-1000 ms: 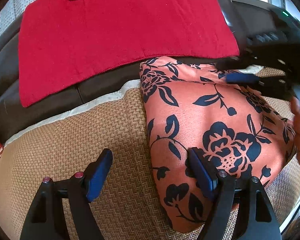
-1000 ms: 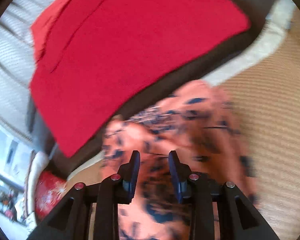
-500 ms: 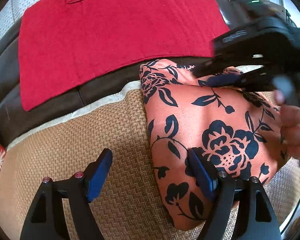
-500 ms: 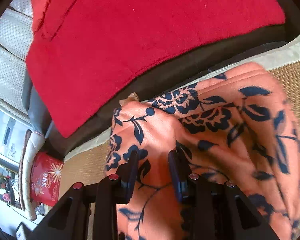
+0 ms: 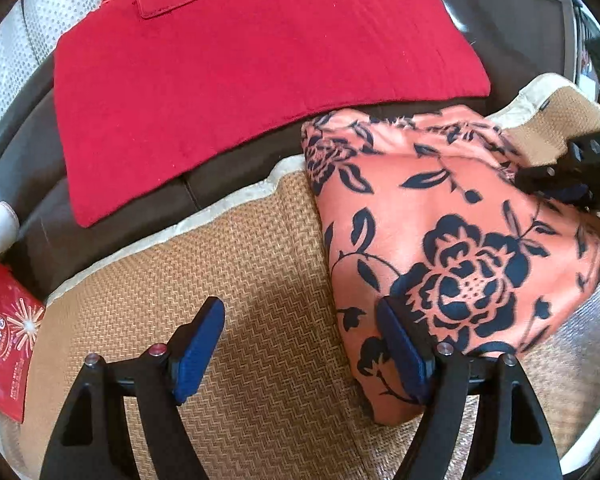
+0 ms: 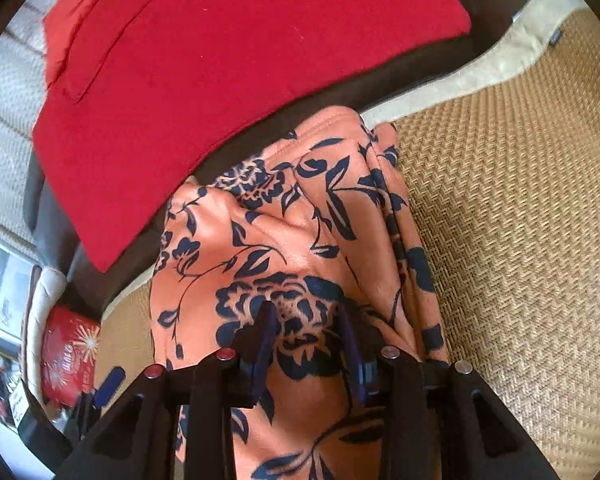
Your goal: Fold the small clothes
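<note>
A small orange garment with a dark blue flower print (image 5: pixel 440 220) lies folded on a woven tan mat (image 5: pixel 240 272). My left gripper (image 5: pixel 300 344) is open, its right finger (image 5: pixel 400 352) resting on the garment's near left edge, its left finger over bare mat. In the right wrist view the same garment (image 6: pixel 284 240) is bunched into lengthwise folds. My right gripper (image 6: pixel 306 344) hovers over its middle with the jaws partly apart and nothing pinched between them. The right gripper also shows at the right edge of the left wrist view (image 5: pixel 572 176), over the garment's far right side.
A red folded cloth (image 5: pixel 240 64) lies on the dark brown sofa seat (image 5: pixel 112 216) behind the mat. A red printed packet (image 5: pixel 4 340) lies at the left. A pale textured cushion (image 6: pixel 4 120) lies at the far left.
My right gripper has drawn back across the garment to its right side, leaving it bunched in lengthwise folds. My left gripper has stayed open in the same place.
</note>
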The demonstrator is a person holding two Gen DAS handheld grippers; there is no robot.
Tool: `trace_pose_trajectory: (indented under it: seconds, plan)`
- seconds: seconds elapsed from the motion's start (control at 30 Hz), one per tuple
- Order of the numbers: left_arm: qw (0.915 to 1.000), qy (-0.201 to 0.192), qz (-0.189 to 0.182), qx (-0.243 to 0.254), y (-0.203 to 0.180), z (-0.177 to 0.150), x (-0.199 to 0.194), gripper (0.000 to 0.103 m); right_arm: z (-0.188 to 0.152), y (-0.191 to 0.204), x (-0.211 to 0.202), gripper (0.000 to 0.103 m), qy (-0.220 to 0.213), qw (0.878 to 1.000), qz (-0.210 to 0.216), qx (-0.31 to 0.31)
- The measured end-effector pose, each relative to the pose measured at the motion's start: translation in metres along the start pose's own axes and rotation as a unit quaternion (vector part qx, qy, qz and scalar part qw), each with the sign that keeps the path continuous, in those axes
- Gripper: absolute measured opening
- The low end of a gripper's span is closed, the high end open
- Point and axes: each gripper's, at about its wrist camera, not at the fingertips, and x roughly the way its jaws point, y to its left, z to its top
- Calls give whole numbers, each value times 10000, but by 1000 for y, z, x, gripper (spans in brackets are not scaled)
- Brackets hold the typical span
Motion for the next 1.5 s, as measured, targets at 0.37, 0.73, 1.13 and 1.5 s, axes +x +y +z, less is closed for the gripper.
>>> trace_pose_trajectory:
  seconds: [0.37, 0.73, 1.13, 1.5]
  plan:
    - [9965, -774, 130, -293, 23, 5, -61, 79, -32, 11, -54, 38, -683, 9968, 409, -78]
    - [9874, -1080, 715, -914, 88, -8, -82, 79, -36, 56, -42, 38, -717, 9938, 679, -506]
    - [9758, -916, 1212, -1571, 161, -48, -80, 79, -45, 109, -7, 38, -461, 9921, 752, -895]
    - [9585, -922, 1737, -2063, 208, -68, -85, 79, -57, 148, 19, 38, -272, 9877, 837, -1289]
